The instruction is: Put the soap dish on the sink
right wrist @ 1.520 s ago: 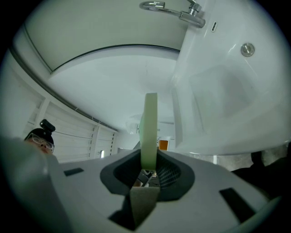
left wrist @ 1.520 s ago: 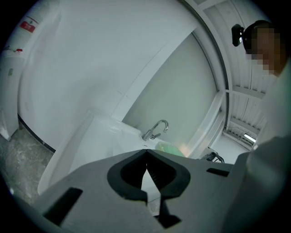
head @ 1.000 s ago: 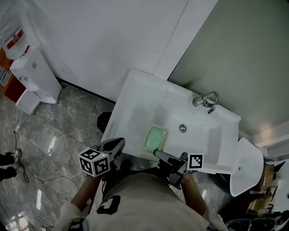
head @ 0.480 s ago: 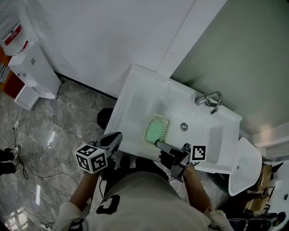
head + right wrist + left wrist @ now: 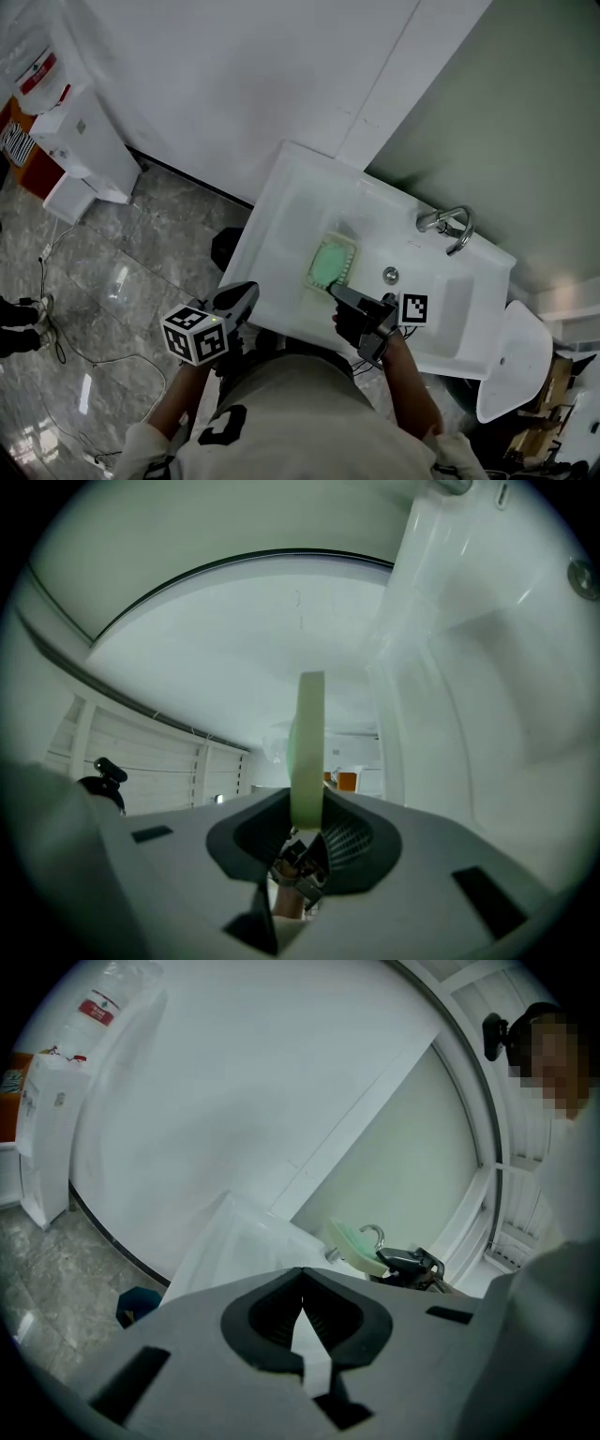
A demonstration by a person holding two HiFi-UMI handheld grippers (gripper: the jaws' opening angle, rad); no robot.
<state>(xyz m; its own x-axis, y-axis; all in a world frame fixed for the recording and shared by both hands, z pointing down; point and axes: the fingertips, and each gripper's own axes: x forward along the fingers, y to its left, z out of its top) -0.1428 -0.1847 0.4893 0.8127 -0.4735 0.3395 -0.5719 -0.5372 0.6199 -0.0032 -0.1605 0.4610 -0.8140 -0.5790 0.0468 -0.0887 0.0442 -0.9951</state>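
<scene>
My right claw (image 5: pixel 336 289) clamps the green soap dish (image 5: pixel 329 263) by its thin rim, near the front edge of the sink (image 5: pixel 289 202). It looks like light, stiff, likely slippery plastic. My left claw (image 5: pixel 241 298) is closed and empty.

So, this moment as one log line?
right claw: shut on pale green soap dish | over white sink | left claw: shut, empty

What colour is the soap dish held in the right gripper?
The soap dish is mint green with a paler, cream-toned rim. It shows best in the head view.
</scene>
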